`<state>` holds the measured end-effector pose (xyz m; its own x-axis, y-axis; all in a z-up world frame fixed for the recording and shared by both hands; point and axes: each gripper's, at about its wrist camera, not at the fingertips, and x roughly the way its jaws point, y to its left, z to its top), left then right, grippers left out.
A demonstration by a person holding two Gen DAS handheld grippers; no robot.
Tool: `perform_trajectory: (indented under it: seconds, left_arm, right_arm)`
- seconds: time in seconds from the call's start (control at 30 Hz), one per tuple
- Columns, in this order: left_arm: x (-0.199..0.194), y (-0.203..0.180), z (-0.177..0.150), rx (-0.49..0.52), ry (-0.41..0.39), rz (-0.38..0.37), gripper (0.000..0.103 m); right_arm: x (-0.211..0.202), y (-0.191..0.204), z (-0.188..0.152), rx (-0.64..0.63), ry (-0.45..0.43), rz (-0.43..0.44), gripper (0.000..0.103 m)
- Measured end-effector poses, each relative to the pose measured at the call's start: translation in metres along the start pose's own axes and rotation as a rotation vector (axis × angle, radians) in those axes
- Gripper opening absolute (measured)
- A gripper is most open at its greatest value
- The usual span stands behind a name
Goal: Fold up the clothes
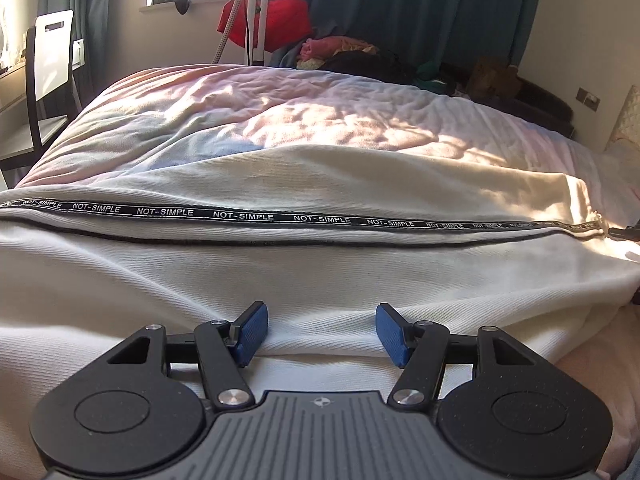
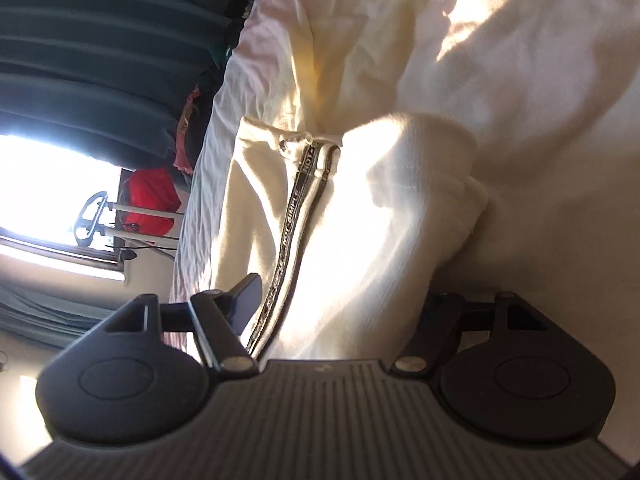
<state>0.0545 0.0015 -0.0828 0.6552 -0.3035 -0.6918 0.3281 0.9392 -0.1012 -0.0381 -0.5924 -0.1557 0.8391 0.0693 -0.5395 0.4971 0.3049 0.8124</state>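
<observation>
A cream-white garment (image 1: 320,272) with a black "NOT-SIMPLE" zipper tape (image 1: 248,216) lies across the bed. My left gripper (image 1: 322,334) is open, its blue pads apart, low over the garment's near edge, holding nothing. In the right wrist view, which is rolled on its side, the same garment (image 2: 360,220) and its zipper tape (image 2: 294,216) fill the centre. My right gripper (image 2: 340,300) is open wide, with the garment's end lying between its fingers; the right finger is hidden behind the cloth.
The bed (image 1: 280,120) has a wrinkled pale cover. At its far side are a pile of clothes (image 1: 336,52), a red bag (image 1: 276,16), a white stand (image 1: 256,12) and dark teal curtains (image 1: 420,8). A chair (image 1: 44,80) stands at left.
</observation>
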Motion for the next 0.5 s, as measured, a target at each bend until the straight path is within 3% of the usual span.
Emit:
perform_trajectory:
  seconds: [0.13, 0.23, 0.3, 0.33, 0.37, 0.5]
  left_arm:
    - [-0.004, -0.006, -0.003, 0.017, -0.007, 0.009, 0.065]
    - [-0.006, -0.014, -0.006, 0.040, -0.008, 0.030, 0.068]
    - [-0.007, -0.018, -0.007, 0.045, -0.006, 0.046, 0.075]
    - [-0.008, -0.019, -0.008, 0.045, -0.004, 0.054, 0.077]
    - [-0.010, -0.021, -0.008, 0.046, -0.003, 0.063, 0.078]
    - [-0.016, -0.021, -0.004, 0.039, 0.003, 0.080, 0.083]
  right_arm:
    - [-0.005, 0.018, -0.004, -0.121, -0.057, 0.002, 0.061]
    - [0.005, 0.018, -0.006, -0.143, -0.027, -0.071, 0.060]
    - [0.010, 0.018, -0.007, -0.172, -0.025, -0.116, 0.044]
    - [0.010, 0.020, -0.007, -0.208, -0.040, -0.148, 0.024]
    - [0.008, 0.024, -0.009, -0.246, -0.058, -0.165, 0.016]
    - [-0.003, 0.048, -0.020, -0.423, -0.148, -0.174, 0.012]
